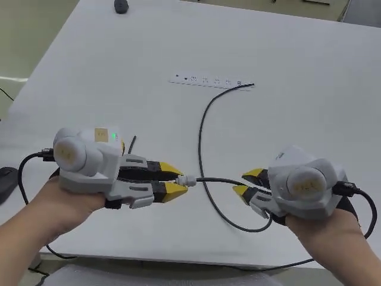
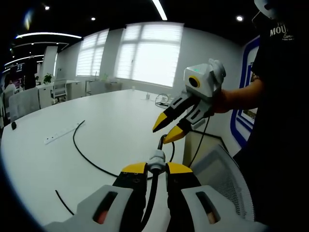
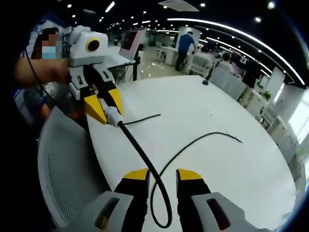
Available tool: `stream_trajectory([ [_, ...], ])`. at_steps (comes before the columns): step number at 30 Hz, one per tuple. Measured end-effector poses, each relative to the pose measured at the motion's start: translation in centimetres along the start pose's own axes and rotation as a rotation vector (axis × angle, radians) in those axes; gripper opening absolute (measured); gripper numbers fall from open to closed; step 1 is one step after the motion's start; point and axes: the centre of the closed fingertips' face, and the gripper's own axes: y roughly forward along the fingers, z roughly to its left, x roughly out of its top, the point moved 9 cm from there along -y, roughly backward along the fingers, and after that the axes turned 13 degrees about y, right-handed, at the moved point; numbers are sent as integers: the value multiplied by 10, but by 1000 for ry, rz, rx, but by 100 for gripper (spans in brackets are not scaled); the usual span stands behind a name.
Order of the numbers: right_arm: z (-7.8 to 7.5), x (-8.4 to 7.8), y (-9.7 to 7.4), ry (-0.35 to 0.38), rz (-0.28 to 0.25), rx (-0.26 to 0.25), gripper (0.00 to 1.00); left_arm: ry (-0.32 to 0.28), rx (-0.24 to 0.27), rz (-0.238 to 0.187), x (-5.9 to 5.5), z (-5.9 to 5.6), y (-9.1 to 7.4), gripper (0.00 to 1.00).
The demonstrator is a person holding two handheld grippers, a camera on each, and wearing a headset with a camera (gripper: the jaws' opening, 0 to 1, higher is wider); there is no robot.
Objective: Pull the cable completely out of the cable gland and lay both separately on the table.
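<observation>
My left gripper (image 1: 181,180) is shut on the white cable gland (image 1: 186,180), which I hold above the table's near edge. The gland (image 2: 156,160) sits between the yellow tips in the left gripper view. A black cable (image 1: 201,128) leaves the gland to the right, passes between the fingers of my right gripper (image 1: 244,182), loops on the table and runs up towards the far side. The right gripper (image 3: 162,174) stands open, its jaws wider than the cable (image 3: 140,152) lying between them. A short black tail (image 1: 132,143) shows behind the left gripper.
A white power strip (image 1: 205,81) lies on the white table (image 1: 286,101) where the cable's far end rests. A dark object (image 1: 121,6) sits at the far edge. A mesh chair back (image 3: 63,183) stands below the table's near edge.
</observation>
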Motion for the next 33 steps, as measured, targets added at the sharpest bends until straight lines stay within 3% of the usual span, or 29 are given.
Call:
stream_trajectory([
  [6, 31, 22, 0, -190, -4, 31, 19, 2, -3, 3, -2, 1, -1, 15],
  [12, 49, 32, 9, -363, 21, 40, 14, 8, -11, 1, -1, 0, 0, 15],
  [18, 54, 34, 14, -422, 41, 53, 9, 20, -19, 5, -1, -1, 1, 15],
  [26, 54, 34, 18, -448, 54, 57, 2, 35, -29, 8, -1, 0, 1, 15],
  [29, 53, 33, 18, -446, 47, 53, 0, 40, -28, 9, -1, 0, 1, 15],
  [33, 50, 31, 19, -390, 45, 55, 0, 45, -29, 11, 0, 1, 2, 15],
])
